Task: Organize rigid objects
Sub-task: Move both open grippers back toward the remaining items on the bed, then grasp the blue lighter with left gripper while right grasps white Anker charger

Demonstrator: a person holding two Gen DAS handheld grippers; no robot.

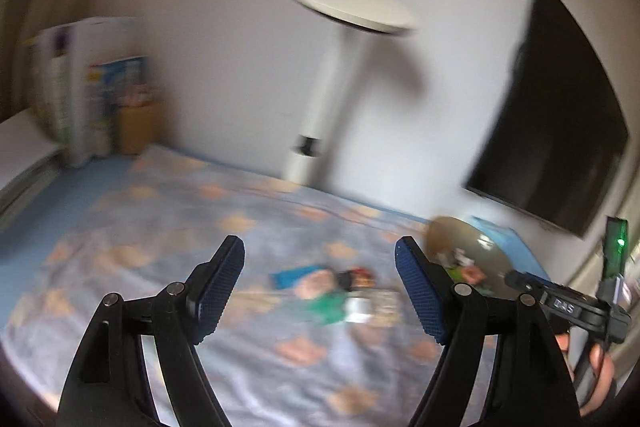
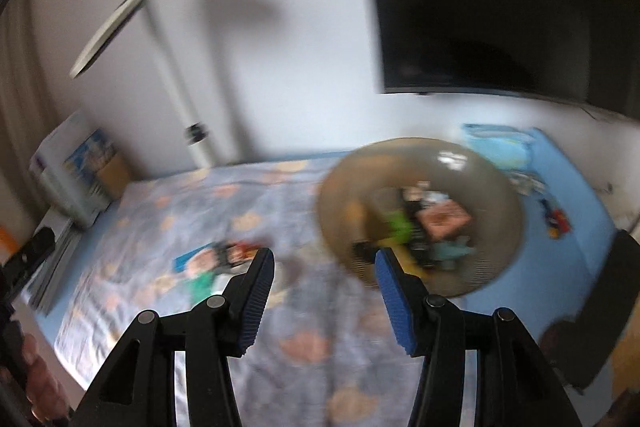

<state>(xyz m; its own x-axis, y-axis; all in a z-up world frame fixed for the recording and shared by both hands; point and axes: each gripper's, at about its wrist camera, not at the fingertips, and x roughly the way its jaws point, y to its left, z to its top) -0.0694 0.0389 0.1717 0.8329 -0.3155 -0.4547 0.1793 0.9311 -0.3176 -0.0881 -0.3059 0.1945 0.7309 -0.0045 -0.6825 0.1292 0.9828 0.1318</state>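
Left tool (image 1: 320, 263) gapes wide and empty over the surface (image 1: 168, 223), right tool (image 2: 324, 269) likewise open, nothing held; small toys (image 1: 340, 291) lie centre frame, the bowl (image 2: 492, 187) of pieces right; settle the blur first, then drop squarely over one toy

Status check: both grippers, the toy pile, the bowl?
Left gripper open, empty. Right gripper open, empty. Toy pile loose on cloth; bowl already holds several pieces. Nothing blocking; frames blurred.
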